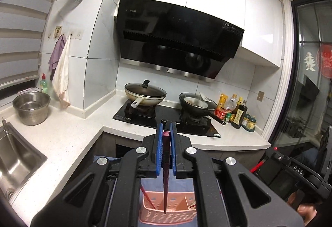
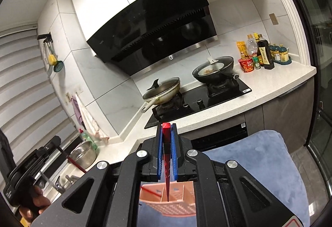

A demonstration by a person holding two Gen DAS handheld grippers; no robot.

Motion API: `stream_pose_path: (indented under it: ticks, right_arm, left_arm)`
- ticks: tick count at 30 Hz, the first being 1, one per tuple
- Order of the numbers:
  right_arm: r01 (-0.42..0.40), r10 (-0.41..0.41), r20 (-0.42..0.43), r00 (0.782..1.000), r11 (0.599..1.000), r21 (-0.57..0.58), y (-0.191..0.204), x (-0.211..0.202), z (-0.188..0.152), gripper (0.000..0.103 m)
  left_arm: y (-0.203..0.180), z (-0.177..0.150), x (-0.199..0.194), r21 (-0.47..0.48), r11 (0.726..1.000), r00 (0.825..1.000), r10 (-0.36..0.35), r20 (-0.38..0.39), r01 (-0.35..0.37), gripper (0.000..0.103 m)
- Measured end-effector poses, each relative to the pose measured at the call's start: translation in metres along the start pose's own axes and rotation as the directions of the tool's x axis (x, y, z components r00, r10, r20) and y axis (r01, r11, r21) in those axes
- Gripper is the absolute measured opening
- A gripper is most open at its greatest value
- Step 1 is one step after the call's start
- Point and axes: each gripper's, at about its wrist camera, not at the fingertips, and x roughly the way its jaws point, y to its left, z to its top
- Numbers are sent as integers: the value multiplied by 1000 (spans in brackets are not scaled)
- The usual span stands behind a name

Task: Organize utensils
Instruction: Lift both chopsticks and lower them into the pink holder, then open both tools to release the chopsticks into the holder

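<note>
My left gripper [image 1: 166, 129] is shut on a dark maroon chopstick [image 1: 166, 164] that hangs tip-down over a pink perforated utensil basket [image 1: 168, 216]. Other red chopsticks [image 1: 145, 196] stand in the basket. My right gripper [image 2: 166, 129] is shut on a bright red chopstick [image 2: 166, 160], its tip pointing down into the same pink basket [image 2: 172, 204]. Another red chopstick [image 2: 149, 191] leans in the basket's left side. The basket stands on a blue towel [image 2: 259, 164]. The left gripper with its chopstick also shows at the right wrist view's left edge [image 2: 31, 166].
A white counter [image 1: 62, 140] wraps the corner with a steel sink [image 1: 16, 160] and a steel bowl [image 1: 31, 106]. A black hob [image 1: 166, 119] carries a lidded pan [image 1: 145, 94] and a black wok [image 1: 195, 102]. Sauce bottles [image 1: 238, 113] stand at the right. A black hood [image 1: 176, 40] hangs above.
</note>
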Motion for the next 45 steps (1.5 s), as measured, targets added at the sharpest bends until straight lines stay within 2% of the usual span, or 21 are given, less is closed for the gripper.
stream_pose_path:
  ticks: [5, 12, 19, 25, 26, 28, 29, 30, 32, 39, 45]
  right_arm:
    - [17, -17, -49, 999, 1000, 6, -7, 36, -10, 8]
    - [37, -36, -137, 990, 999, 3, -16, 72, -39, 8]
    - [61, -65, -192, 979, 998, -27, -17, 92, -62, 8]
    - [66, -70, -215, 974, 998, -22, -21, 98, -69, 8]
    - [69, -72, -210, 975, 997, -21, -21, 98, -69, 11]
    - [85, -88, -197, 976, 996, -22, -21, 95, -68, 18]
    - [86, -88, -195, 977, 996, -20, -20, 96, -68, 23]
    - [83, -84, -192, 978, 996, -14, -20, 94, -67, 26]
    - [82, -82, -185, 979, 997, -9, -20, 89, -64, 27]
    - [67, -70, -163, 984, 997, -22, -13, 60, -60, 34]
    - [75, -93, -167, 982, 991, -111, 1, 24, -76, 39]
  left_arm:
    - [9, -11, 26, -10, 1000, 1000, 20, -19, -20, 7]
    - [18, -41, 55, -21, 999, 996, 28, -85, -30, 7]
    - [30, -64, 76, -41, 998, 988, 36, -152, -43, 7]
    - [38, -71, 82, -56, 997, 984, 43, -174, -54, 8]
    - [39, -72, 82, -58, 997, 984, 44, -173, -55, 8]
    - [42, -73, 79, -71, 995, 983, 59, -175, -72, 27]
    - [43, -72, 77, -84, 993, 983, 70, -170, -86, 49]
    - [45, -71, 73, -97, 990, 984, 88, -155, -104, 56]
    - [47, -69, 68, -97, 989, 985, 100, -142, -114, 56]
    - [51, -68, 52, -101, 985, 976, 123, -180, -143, 56]
    - [50, -82, 18, -85, 985, 972, 129, -196, -148, 56]
